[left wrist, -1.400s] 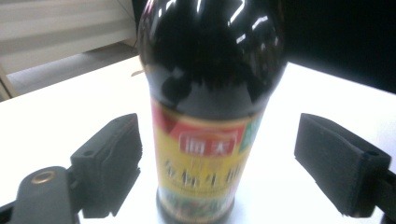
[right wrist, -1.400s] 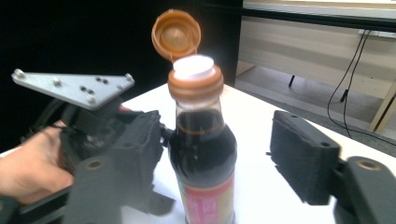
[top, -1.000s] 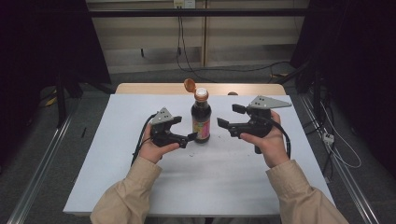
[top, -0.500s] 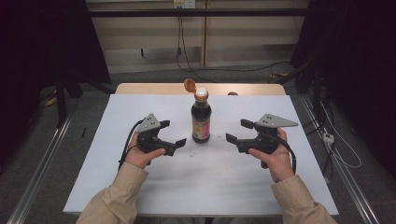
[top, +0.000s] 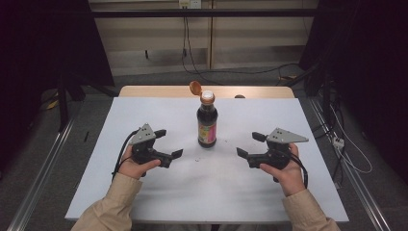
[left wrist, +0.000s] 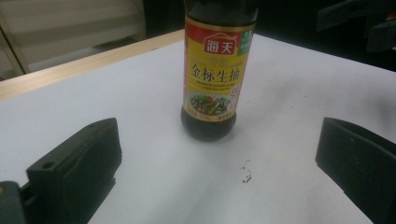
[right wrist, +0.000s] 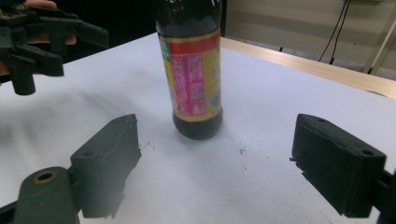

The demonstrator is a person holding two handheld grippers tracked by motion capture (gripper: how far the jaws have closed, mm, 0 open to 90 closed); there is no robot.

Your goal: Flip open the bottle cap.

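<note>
We took it for a lab recording bay: a white-topped table with a pale wooden edge (top: 144, 90) stood on grey carpet, black curtains (top: 43, 43) hung at nine and three o'clock, and loose black cables (top: 185, 38) trailed at twelve.

Sauce bottle (left wrist: 215, 70) ahead of the left gripper's jaws: neck and cap cut off at top edge. Same in the right gripper view (right wrist: 191, 70); label text there blurred, unreadable. Dark specks (left wrist: 246, 175) between jaws too small to identify.
</note>
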